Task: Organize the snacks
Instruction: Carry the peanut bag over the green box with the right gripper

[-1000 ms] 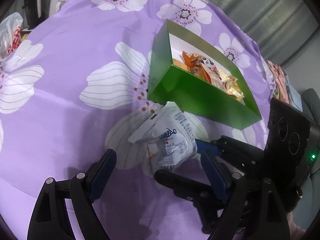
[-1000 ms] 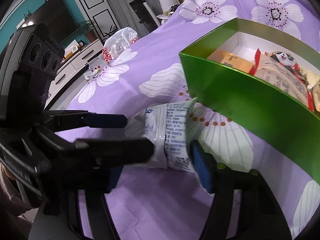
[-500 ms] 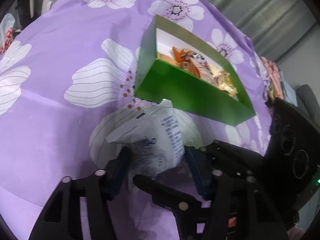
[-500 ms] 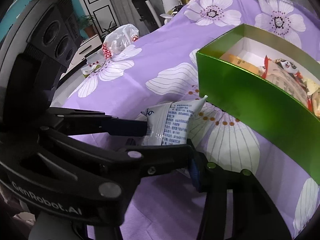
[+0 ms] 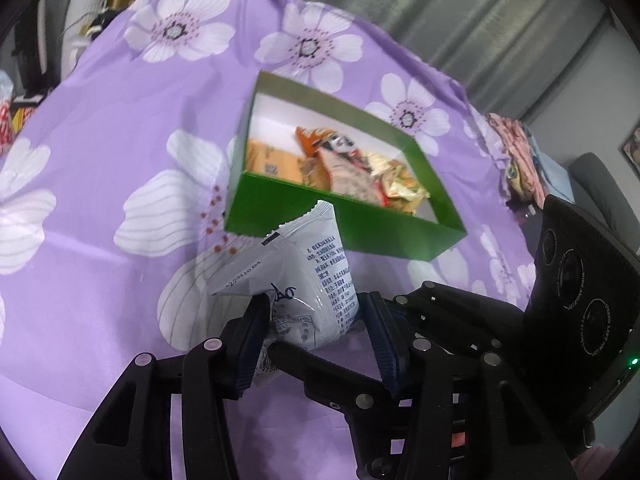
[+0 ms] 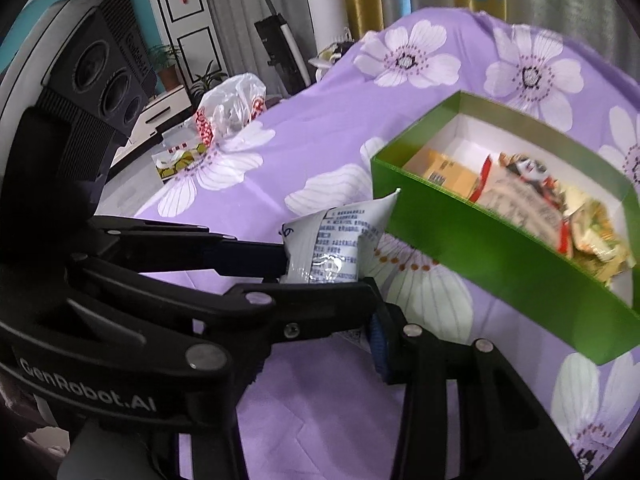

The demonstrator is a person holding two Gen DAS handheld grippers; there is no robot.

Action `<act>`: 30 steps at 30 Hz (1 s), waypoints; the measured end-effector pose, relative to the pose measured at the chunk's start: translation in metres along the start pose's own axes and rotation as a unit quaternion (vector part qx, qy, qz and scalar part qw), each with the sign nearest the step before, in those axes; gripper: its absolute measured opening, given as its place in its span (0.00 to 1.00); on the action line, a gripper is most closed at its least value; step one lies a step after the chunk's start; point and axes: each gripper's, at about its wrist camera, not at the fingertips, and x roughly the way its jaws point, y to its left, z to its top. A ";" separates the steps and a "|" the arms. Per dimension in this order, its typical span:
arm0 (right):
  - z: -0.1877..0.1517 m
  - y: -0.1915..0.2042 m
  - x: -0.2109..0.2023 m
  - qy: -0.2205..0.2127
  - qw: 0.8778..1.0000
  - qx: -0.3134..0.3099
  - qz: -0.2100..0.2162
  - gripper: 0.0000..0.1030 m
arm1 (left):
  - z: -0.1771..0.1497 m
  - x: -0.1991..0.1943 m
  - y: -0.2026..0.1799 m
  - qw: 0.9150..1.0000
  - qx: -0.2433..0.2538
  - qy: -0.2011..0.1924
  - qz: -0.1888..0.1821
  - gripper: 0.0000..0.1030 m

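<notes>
A white snack packet (image 5: 312,280) with blue print hangs just above the purple flowered cloth, in front of the green box (image 5: 320,220). My left gripper (image 5: 316,320) has the packet's lower end pinched between its pads, and its jaws are closing. The right gripper (image 6: 336,312) comes in from the other side and crosses the left one; its jaws are closing on the same packet (image 6: 336,240), though its left finger is hidden. Inside the open green box (image 6: 500,256) lie an orange carton, a printed bag and gold-wrapped snacks.
The purple cloth (image 5: 120,120) covers the whole table. A clear plastic bag with red print (image 6: 232,108) and a small carton (image 6: 180,156) sit at its far left corner. Folded clothes (image 5: 516,148) lie past the right edge. A cabinet and a vacuum stand behind.
Both grippers have closed from wide open onto the white packet. The packet has been squeezed upright and lifted off the cloth, closer to the green box's near wall.
</notes>
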 end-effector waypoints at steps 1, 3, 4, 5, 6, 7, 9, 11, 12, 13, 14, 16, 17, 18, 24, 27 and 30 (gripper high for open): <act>0.001 0.000 -0.004 -0.004 1.000 0.000 -0.002 0.41 | 0.000 -0.002 -0.003 1.000 0.003 -0.002 0.000 0.48; 0.003 -0.001 -0.010 -0.011 1.000 0.000 -0.004 0.41 | 0.003 -0.005 -0.011 1.000 0.013 -0.007 0.001 0.48; 0.004 -0.001 -0.016 -0.017 1.000 -0.001 -0.006 0.41 | 0.004 -0.007 -0.015 1.000 0.017 -0.009 0.001 0.48; 0.005 -0.002 -0.019 -0.021 1.000 -0.001 -0.007 0.41 | 0.005 -0.009 -0.018 1.000 0.021 -0.011 0.001 0.48; 0.006 -0.003 -0.023 -0.025 1.000 -0.001 -0.009 0.41 | 0.008 -0.011 -0.023 1.000 0.027 -0.015 0.000 0.48; 0.007 -0.003 -0.026 -0.029 1.000 -0.001 -0.010 0.41 | 0.009 -0.013 -0.026 0.999 0.031 -0.018 0.000 0.48; 0.008 -0.004 -0.034 -0.038 0.999 0.000 -0.014 0.41 | 0.013 -0.017 -0.035 0.999 0.041 -0.023 -0.001 0.48; 0.010 -0.007 -0.043 -0.048 0.999 0.001 -0.019 0.41 | 0.019 -0.021 -0.047 0.998 0.055 -0.031 -0.003 0.48; 0.011 -0.009 -0.048 -0.054 0.998 0.001 -0.022 0.41 | 0.020 -0.022 -0.051 0.998 0.060 -0.034 -0.004 0.48; 0.013 -0.010 -0.054 -0.060 0.998 0.001 -0.026 0.41 | 0.023 -0.024 -0.056 0.997 0.066 -0.038 -0.006 0.48; 0.015 -0.012 -0.058 -0.066 0.997 0.001 -0.030 0.41 | 0.026 -0.026 -0.063 0.996 0.074 -0.043 -0.007 0.48; 0.018 -0.015 -0.069 -0.079 0.996 0.000 -0.039 0.41 | 0.031 -0.030 -0.072 0.995 0.085 -0.051 -0.009 0.48; 0.020 -0.017 -0.075 -0.086 0.995 0.000 -0.043 0.41 | 0.033 -0.031 -0.077 0.994 0.090 -0.054 -0.010 0.48; 0.021 -0.017 -0.079 -0.089 0.995 0.000 -0.045 0.41 | 0.037 -0.033 -0.083 0.993 0.098 -0.059 -0.012 0.48; 0.030 -0.027 -0.105 -0.120 0.990 -0.004 -0.068 0.41 | 0.055 -0.035 -0.110 0.989 0.128 -0.076 -0.018 0.48; 0.033 -0.037 -0.112 -0.130 0.989 -0.001 -0.076 0.41 | 0.065 -0.030 -0.121 0.987 0.139 -0.080 -0.024 0.49; 0.038 -0.048 -0.119 -0.143 0.986 0.005 -0.086 0.41 | 0.076 -0.024 -0.130 0.985 0.147 -0.085 -0.028 0.49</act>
